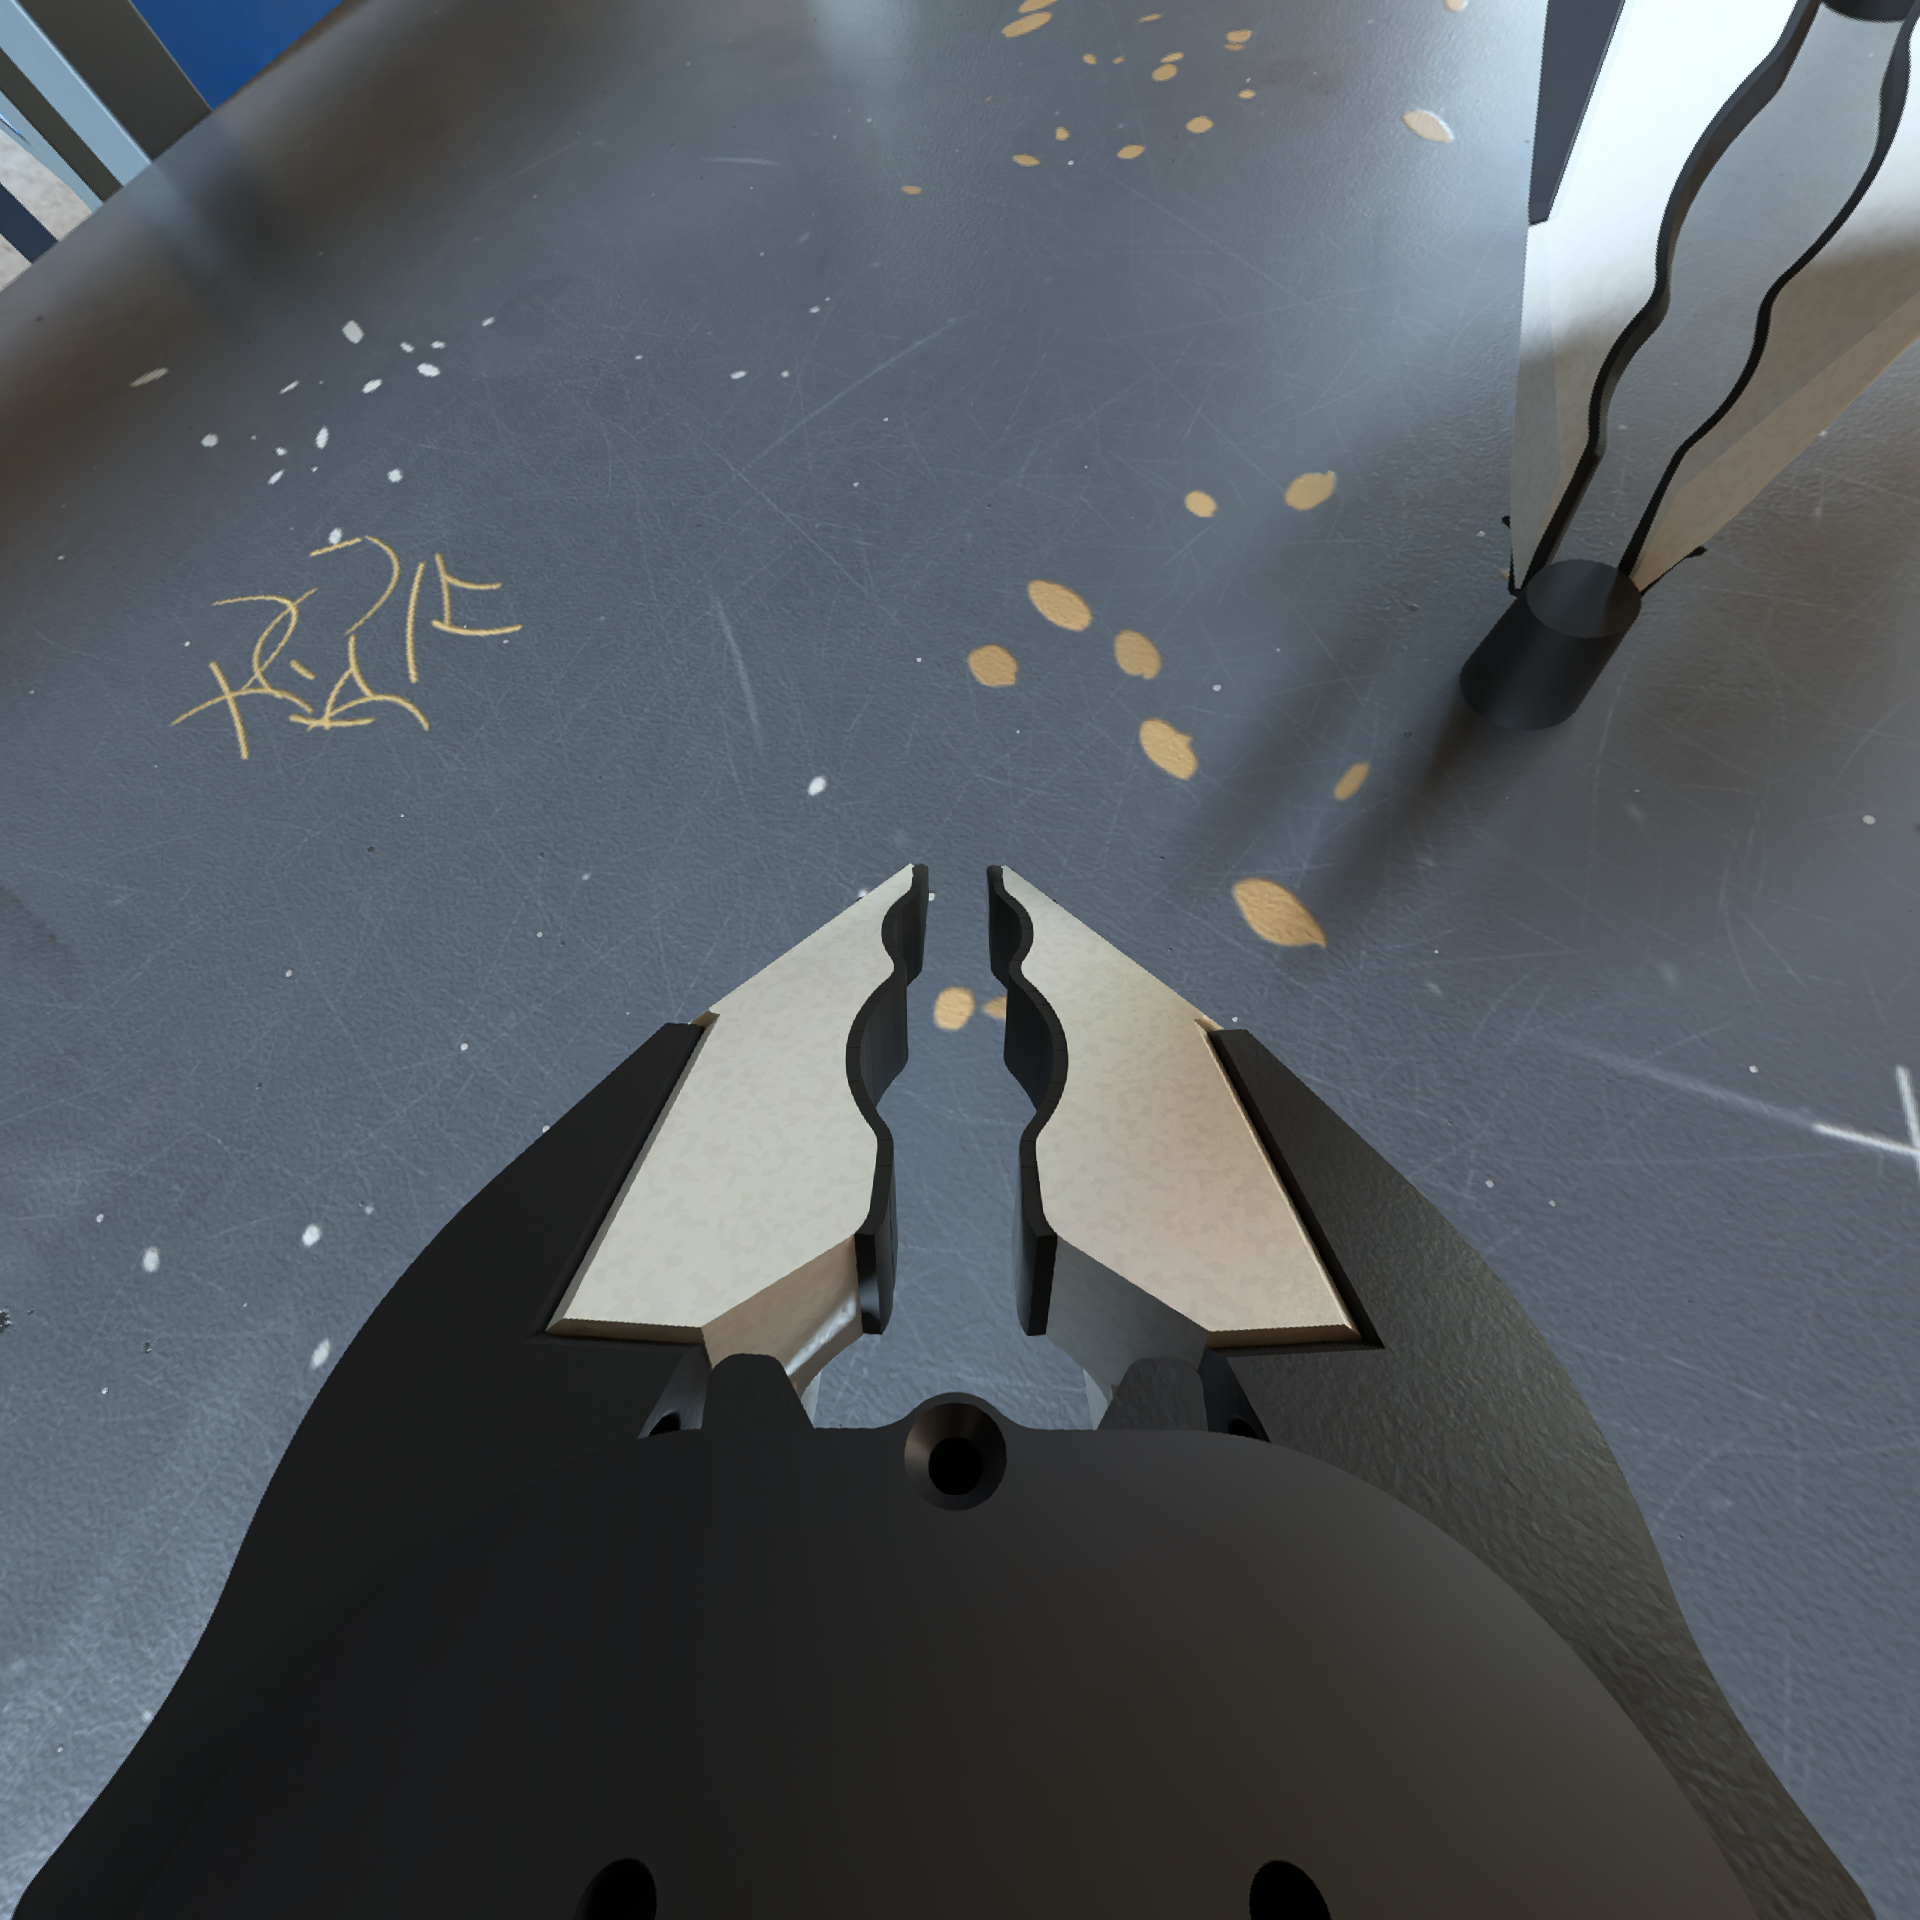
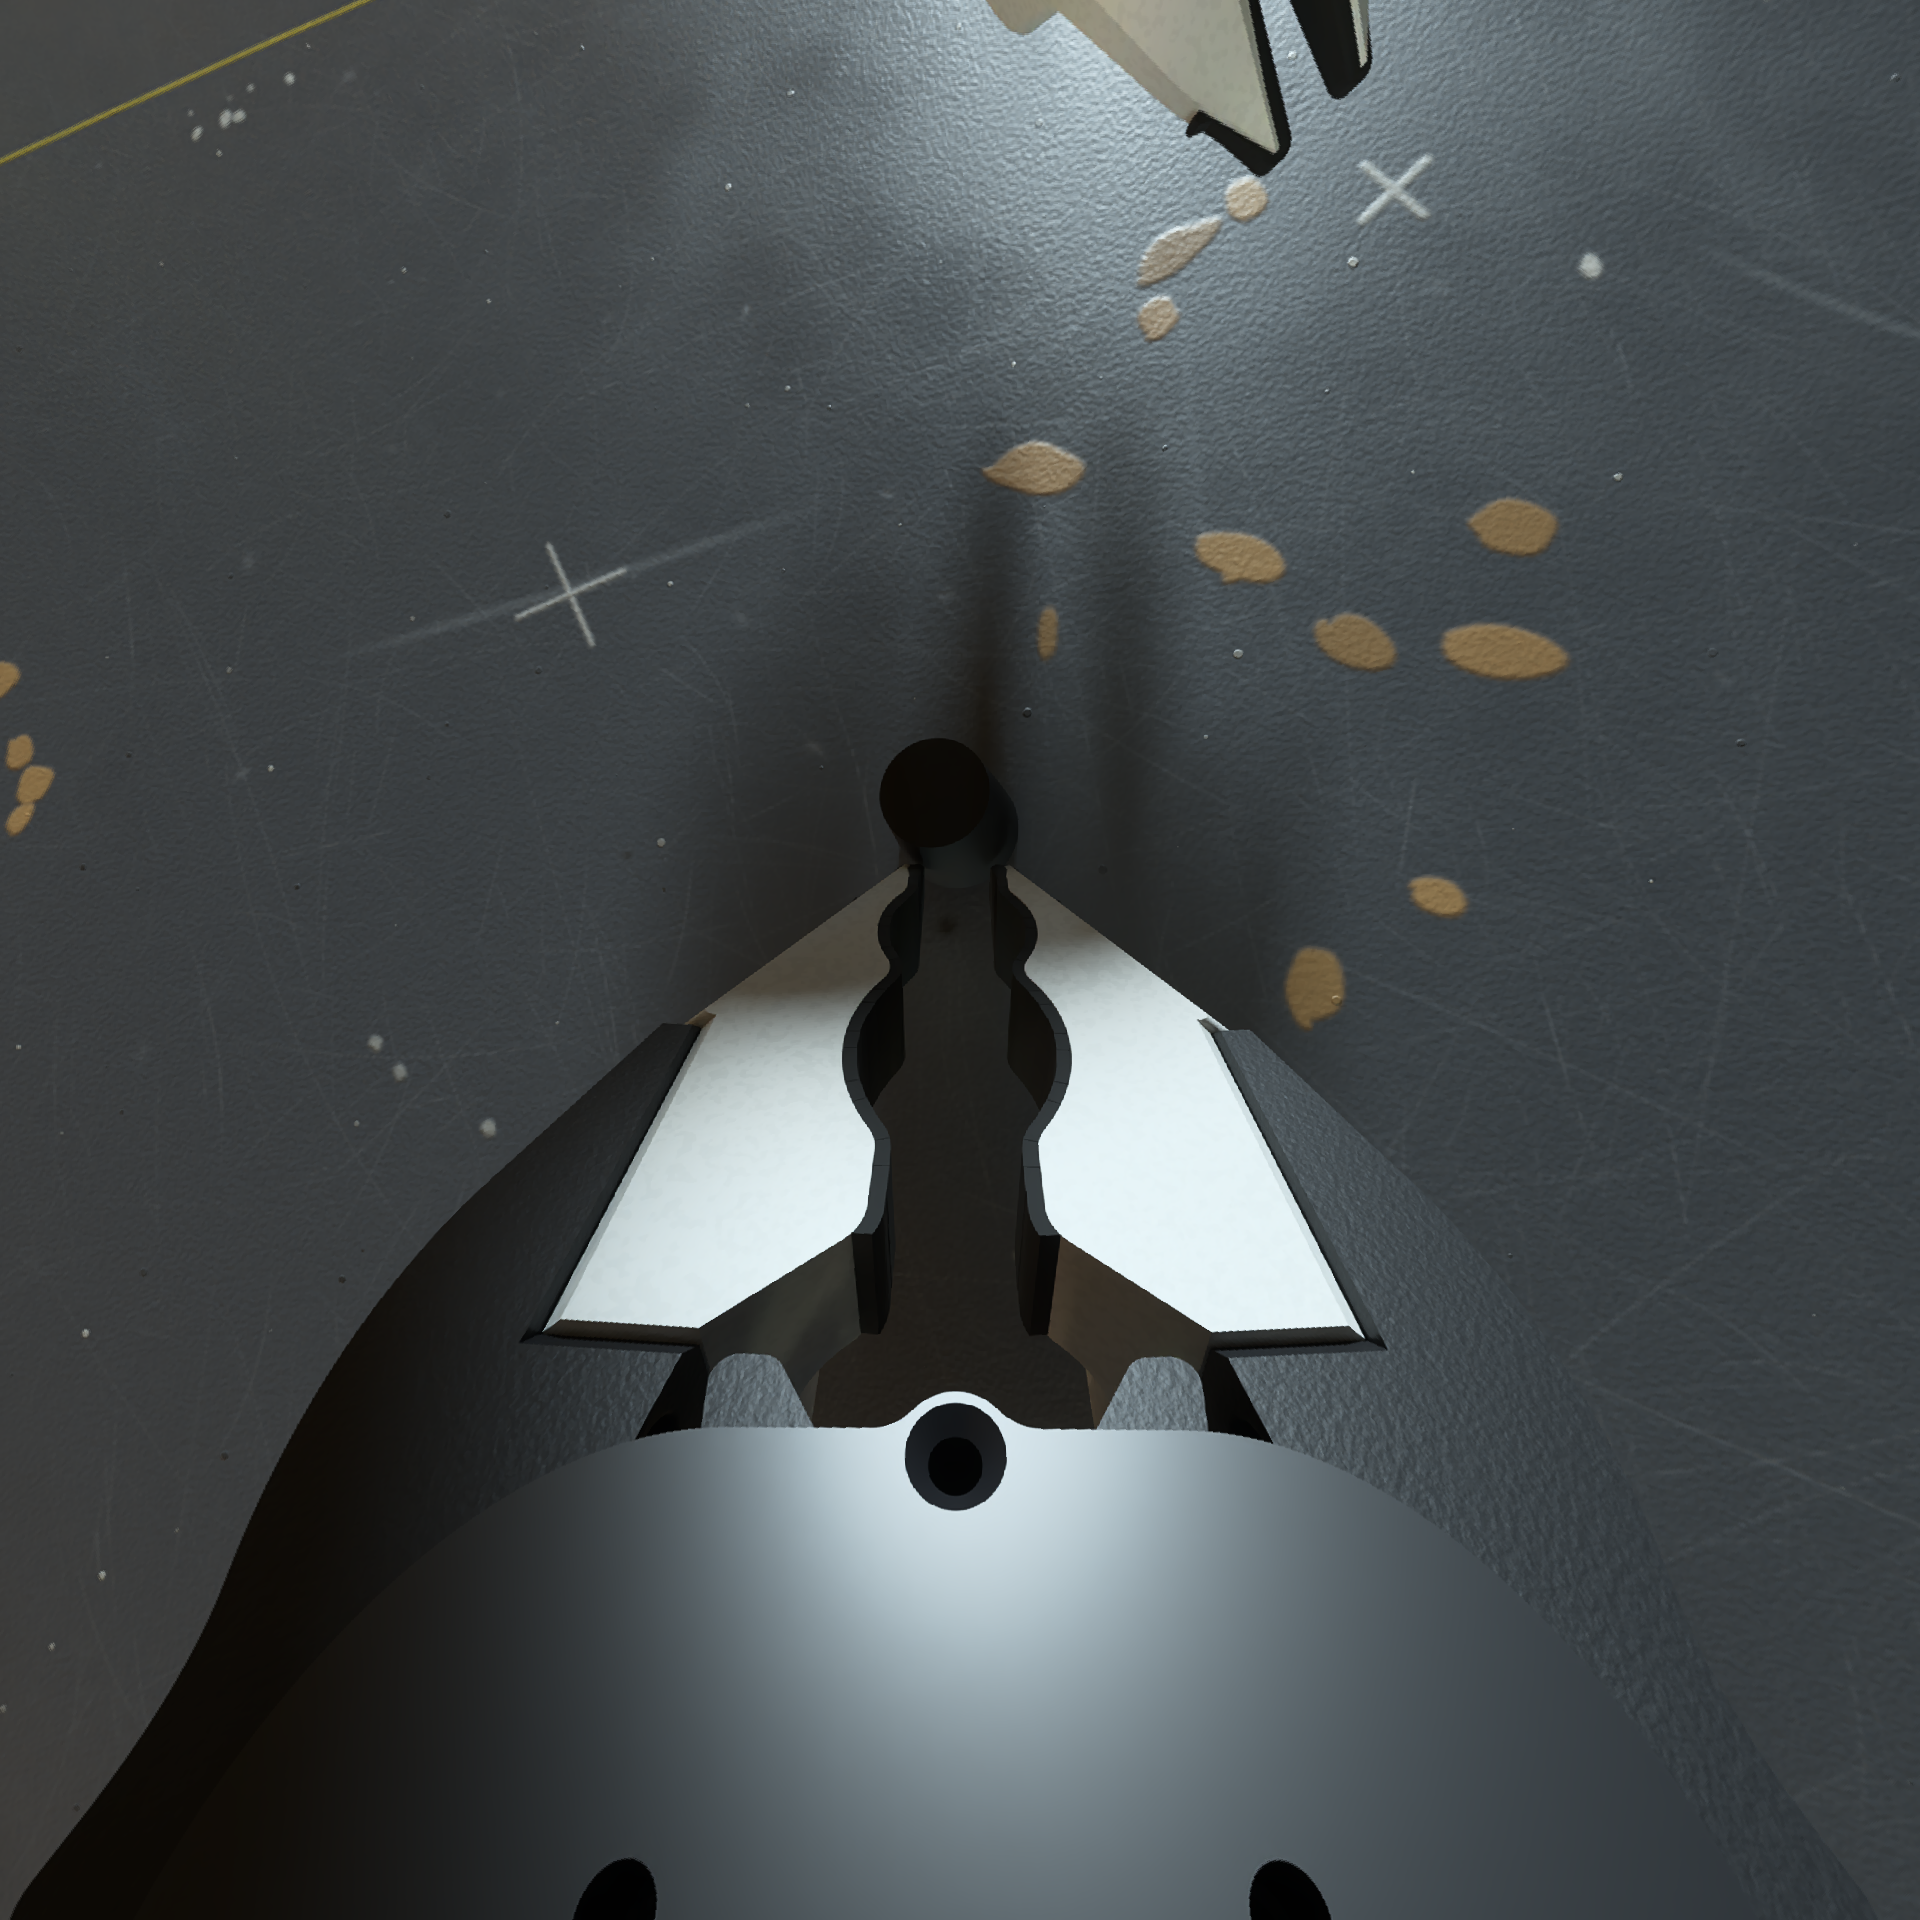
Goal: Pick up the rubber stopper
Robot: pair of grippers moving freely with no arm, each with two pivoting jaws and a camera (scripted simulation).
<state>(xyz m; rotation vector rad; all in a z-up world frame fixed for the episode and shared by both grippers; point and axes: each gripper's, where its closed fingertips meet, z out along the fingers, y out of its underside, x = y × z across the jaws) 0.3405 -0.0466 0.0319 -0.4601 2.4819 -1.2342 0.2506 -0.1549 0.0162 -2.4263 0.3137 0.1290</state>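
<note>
I count two grippers: my left gripper (image 1: 956,883) and my right gripper (image 2: 956,868), each with two fingers. There is one rubber stopper (image 1: 1545,644), a single dark cylinder, and one table (image 1: 727,312), grey and scratched. On it I see one tan scribble (image 1: 343,644) and two white chalk crosses (image 2: 569,592). The tan paint spots (image 1: 1060,605) are too many and scattered to count surely.

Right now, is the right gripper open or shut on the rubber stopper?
Shut on it. The right gripper pinches the dark rubber stopper at its tips; in the left wrist view both fingers press its top.
</note>
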